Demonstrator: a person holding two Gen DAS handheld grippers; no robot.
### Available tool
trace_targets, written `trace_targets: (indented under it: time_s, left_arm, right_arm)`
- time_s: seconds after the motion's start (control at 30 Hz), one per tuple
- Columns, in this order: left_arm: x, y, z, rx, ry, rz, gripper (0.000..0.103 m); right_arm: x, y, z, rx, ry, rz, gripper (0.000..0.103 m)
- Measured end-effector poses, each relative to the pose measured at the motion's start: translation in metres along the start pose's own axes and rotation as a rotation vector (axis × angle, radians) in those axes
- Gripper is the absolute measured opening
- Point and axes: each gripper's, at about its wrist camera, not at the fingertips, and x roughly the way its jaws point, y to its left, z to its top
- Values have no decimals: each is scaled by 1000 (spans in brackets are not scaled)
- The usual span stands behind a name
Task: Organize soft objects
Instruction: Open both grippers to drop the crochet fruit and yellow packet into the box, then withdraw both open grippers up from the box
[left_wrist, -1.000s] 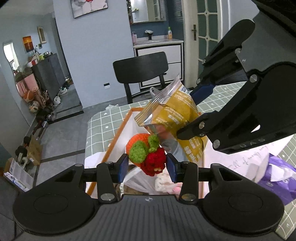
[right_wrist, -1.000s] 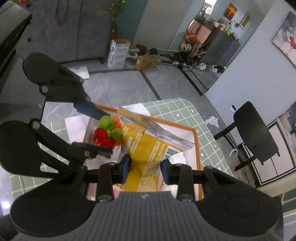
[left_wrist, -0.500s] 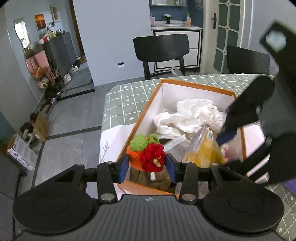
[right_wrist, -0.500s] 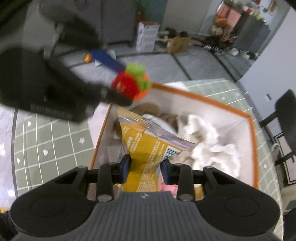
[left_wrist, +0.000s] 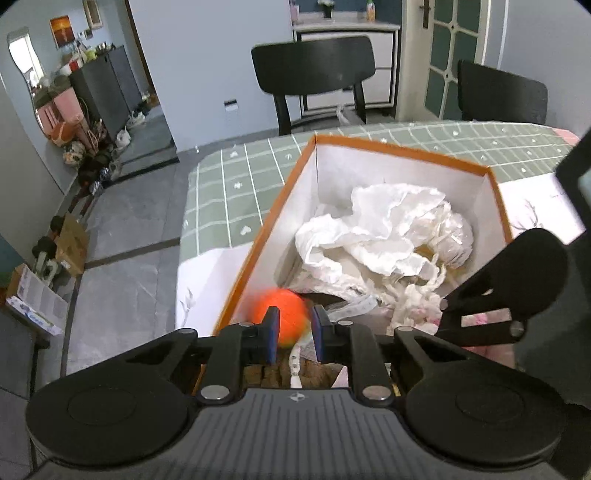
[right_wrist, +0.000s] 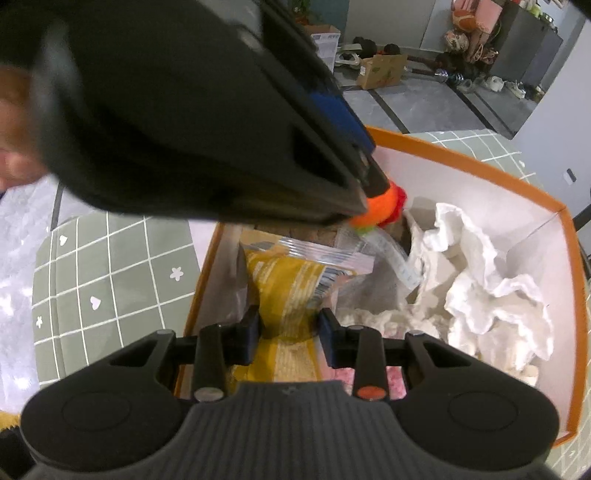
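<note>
Left gripper (left_wrist: 294, 334): fingers (left_wrist: 271, 332) narrow, with the toy (left_wrist: 281, 316) between them over the near left corner of the box (left_wrist: 399, 152). The toy is blurred in the left wrist view; whether the pads press it cannot be told. In the right wrist view the toy (right_wrist: 380, 206) sits at the tip of the left gripper, orange and red with a bit of green.

Right gripper (right_wrist: 289, 334): fingers (right_wrist: 252, 330) part-way apart, holding the bag (right_wrist: 286, 288), yellow with a silver crimped top, low inside the box (right_wrist: 480, 166) along its left wall.

Box: orange rim, white inside, standing on the desk (left_wrist: 236, 184), which has a green checked cloth. Contents: crumpled white paper (left_wrist: 384, 221) in the middle and far part; a brown soft item (left_wrist: 273, 373) under the left gripper; something pink (right_wrist: 395, 380) near the right gripper, too hidden to identify.

Beyond the desk: two black chairs (left_wrist: 314, 62).
</note>
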Motion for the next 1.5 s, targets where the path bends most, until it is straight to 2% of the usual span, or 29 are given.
trace_targets:
  time_s: [0.33, 0.53, 0.67, 0.9, 0.93, 1.07, 1.17, 1.2, 1.27, 1.3, 1.43, 1.5]
  left_arm:
    - [1, -5, -8, -12, 17, -6, 22]
    - [-6, -10, -15, -19, 17, -4, 22]
    - [-16, -14, -20, -35, 5, -9, 22]
    - [-47, -29, -23, -31, -46, -14, 22]
    - [-51, -32, -24, -35, -55, -15, 22]
    - [-67, -37, -25, -73, -106, -7, 22]
    - [-78, -42, -28, -102, -132, 2, 22]
    - [-82, -46, -29, -100, -142, 30, 22]
    - [-91, -59, -31, -69, -162, 141, 23]
    - [-95, -64, -31, -69, -169, 163, 29]
    - [-105, -77, -35, -121, -194, 160, 46]
    - [-107, -85, -36, -142, -205, 187, 59]
  right_arm:
    - [3, -24, -18, 125, -53, 87, 41]
    - [-6, -22, -33, 172, -108, 104, 45]
    - [-16, -20, -47, 205, -155, 96, 59]
    - [-51, -15, -82, 277, -257, 90, 65]
    - [-54, -14, -83, 282, -273, 77, 66]
    - [-77, -1, -95, 285, -343, -29, 83]
    - [-90, 6, -104, 334, -391, -102, 96]
    - [-91, 6, -104, 357, -397, -125, 97]
    - [-97, 9, -103, 399, -405, -169, 98]
    - [-99, 10, -104, 419, -406, -191, 100]
    - [-109, 10, -109, 481, -401, -237, 100]
    - [-112, 9, -111, 501, -407, -258, 100]
